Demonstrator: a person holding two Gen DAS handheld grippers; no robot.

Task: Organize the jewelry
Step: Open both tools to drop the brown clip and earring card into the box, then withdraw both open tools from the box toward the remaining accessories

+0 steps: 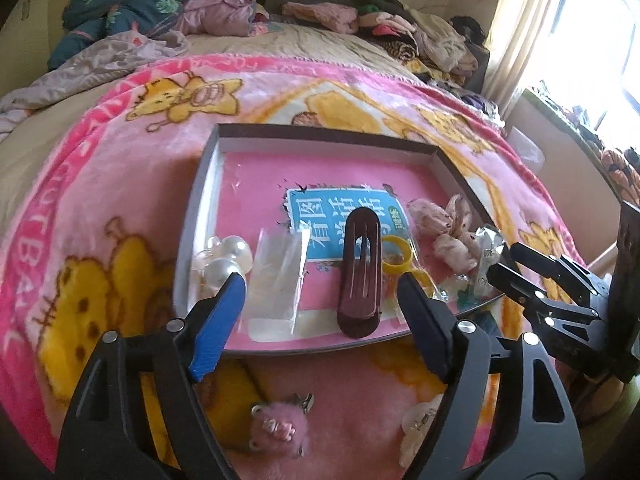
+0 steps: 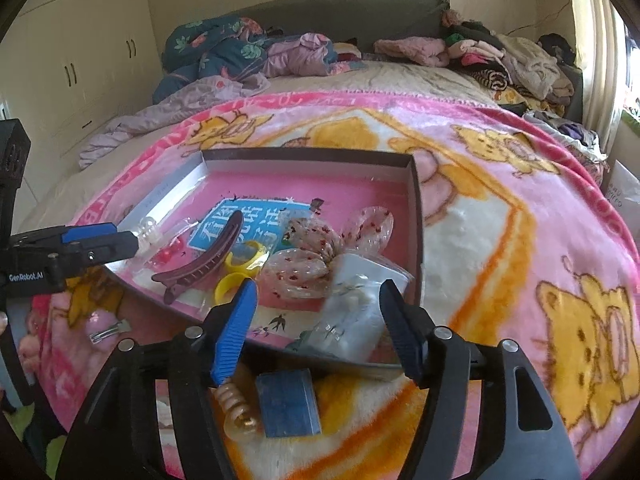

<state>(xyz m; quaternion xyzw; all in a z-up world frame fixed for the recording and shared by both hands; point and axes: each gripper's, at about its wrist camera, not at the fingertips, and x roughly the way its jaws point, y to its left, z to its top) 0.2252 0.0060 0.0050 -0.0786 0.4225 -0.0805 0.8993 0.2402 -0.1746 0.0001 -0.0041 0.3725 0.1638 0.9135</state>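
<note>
Tray (image 1: 200, 208) w/ dark rim sits on pink cartoon blanket (image 1: 120, 184), on a bed; clothes piled at far end. Inside tray: dark-red hair clip (image 1: 359, 272), long axis running near-to-far in left view, diagonal in right view, narrow tip toward far side. Beside it: yellow ring (image 1: 396, 258), clear bag (image 1: 280, 276), pearl clip (image 1: 228, 258), spotted bow scrunchie (image 2: 320, 256), foil pack (image 2: 352, 312).

Left gripper (image 1: 322, 300) jaws wide, nothing between pads, over tray's near edge. Right gripper (image 2: 318, 308) jaws wide, straddling foil pack w/o contact.

Outside tray, near side: fuzzy pink clip (image 1: 280, 428), blue box (image 2: 288, 402), spiral hair tie (image 2: 238, 408), metal pin (image 2: 106, 332).
</note>
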